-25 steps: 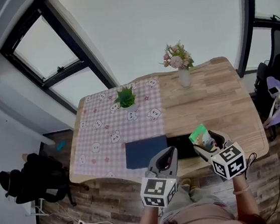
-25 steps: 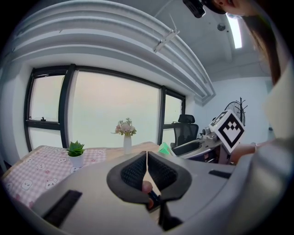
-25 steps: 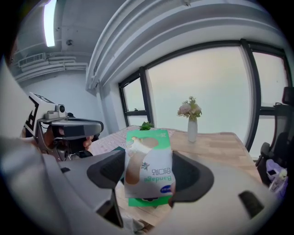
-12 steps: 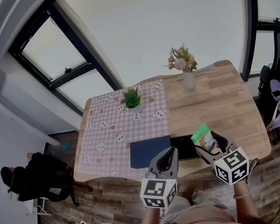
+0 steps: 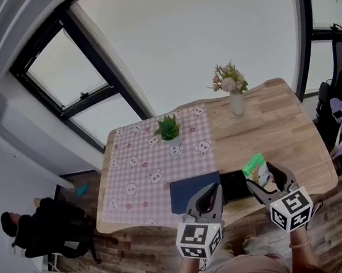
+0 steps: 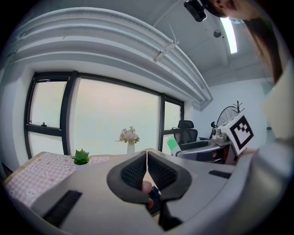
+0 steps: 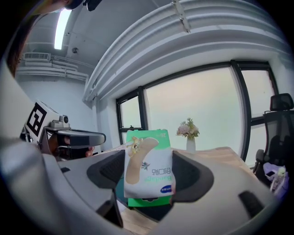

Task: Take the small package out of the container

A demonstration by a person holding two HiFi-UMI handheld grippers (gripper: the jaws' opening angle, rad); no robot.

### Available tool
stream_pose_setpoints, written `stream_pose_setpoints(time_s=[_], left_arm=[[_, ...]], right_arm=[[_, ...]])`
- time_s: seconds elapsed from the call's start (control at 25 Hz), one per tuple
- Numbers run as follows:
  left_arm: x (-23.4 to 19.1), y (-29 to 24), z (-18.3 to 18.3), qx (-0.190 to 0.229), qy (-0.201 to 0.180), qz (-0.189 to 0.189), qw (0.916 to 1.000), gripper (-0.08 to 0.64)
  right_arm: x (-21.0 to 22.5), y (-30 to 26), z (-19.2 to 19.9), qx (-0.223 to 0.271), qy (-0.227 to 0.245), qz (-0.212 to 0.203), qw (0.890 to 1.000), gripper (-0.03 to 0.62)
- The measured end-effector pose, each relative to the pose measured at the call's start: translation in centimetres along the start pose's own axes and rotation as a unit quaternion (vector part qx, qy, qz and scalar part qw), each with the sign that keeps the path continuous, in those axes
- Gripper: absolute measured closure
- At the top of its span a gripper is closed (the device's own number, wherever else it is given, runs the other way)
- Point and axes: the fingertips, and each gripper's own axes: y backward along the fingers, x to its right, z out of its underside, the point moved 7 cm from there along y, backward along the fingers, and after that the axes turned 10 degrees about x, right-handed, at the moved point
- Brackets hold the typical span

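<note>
My right gripper point(image 5: 261, 176) is shut on the small package point(image 5: 254, 167), a green and white packet, and holds it just above the near table edge. In the right gripper view the package point(image 7: 149, 167) stands upright between the jaws of that gripper point(image 7: 151, 172). The black container point(image 5: 234, 185) lies on the table left of the package, with a dark blue lid point(image 5: 192, 192) flat beside it. My left gripper point(image 5: 212, 189) hovers over the near edge by the lid. Its jaws point(image 6: 146, 161) are shut with nothing between them.
A pink checked cloth point(image 5: 144, 173) covers the left half of the wooden table point(image 5: 281, 125). A small green plant point(image 5: 169, 129) and a vase of flowers point(image 5: 232, 89) stand at the far side. An office chair point(image 5: 340, 81) is at the right, and a dark bag point(image 5: 52, 227) lies on the floor at the left.
The head view has drifted, so the table sits a little more to the right and lower. My right gripper still holds the package, slightly further right. The left gripper stays shut.
</note>
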Motion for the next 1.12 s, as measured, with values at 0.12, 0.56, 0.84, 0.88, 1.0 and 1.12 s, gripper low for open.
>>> stream_pose_setpoints(time_s=[0.12, 0.56, 0.84, 0.88, 1.0, 1.12], left_arm=[[-1.1, 0.8, -0.4, 0.008, 0.001, 0.006, 1.0000, 0.546], [-4.1, 2.1, -1.1, 0.028, 0.005, 0.013, 0.9995, 0.546], [-5.1, 2.5, -1.9, 0.040, 0.001, 0.004, 0.9992, 0.546], [-5.1, 2.5, -2.1, 0.042, -0.001, 0.003, 0.9991, 0.546], [-5.3, 2.5, -2.4, 0.048, -0.001, -0.001, 0.9989, 0.546], [-5.3, 2.6, -2.5, 0.053, 0.002, -0.005, 0.9986, 0.546]], right_arm=[[-1.2, -0.2, -0.4, 0.004, 0.002, 0.011, 1.000, 0.273], [-3.7, -0.3, -2.2, 0.035, 0.020, 0.048, 0.998, 0.273], [-4.2, -0.3, -3.4, 0.053, 0.023, 0.059, 0.997, 0.273], [-4.3, -0.3, -3.6, 0.054, 0.025, 0.060, 0.996, 0.273], [-4.3, -0.4, -4.0, 0.058, 0.029, 0.062, 0.996, 0.273], [-4.4, -0.4, -4.2, 0.062, 0.035, 0.060, 0.996, 0.273]])
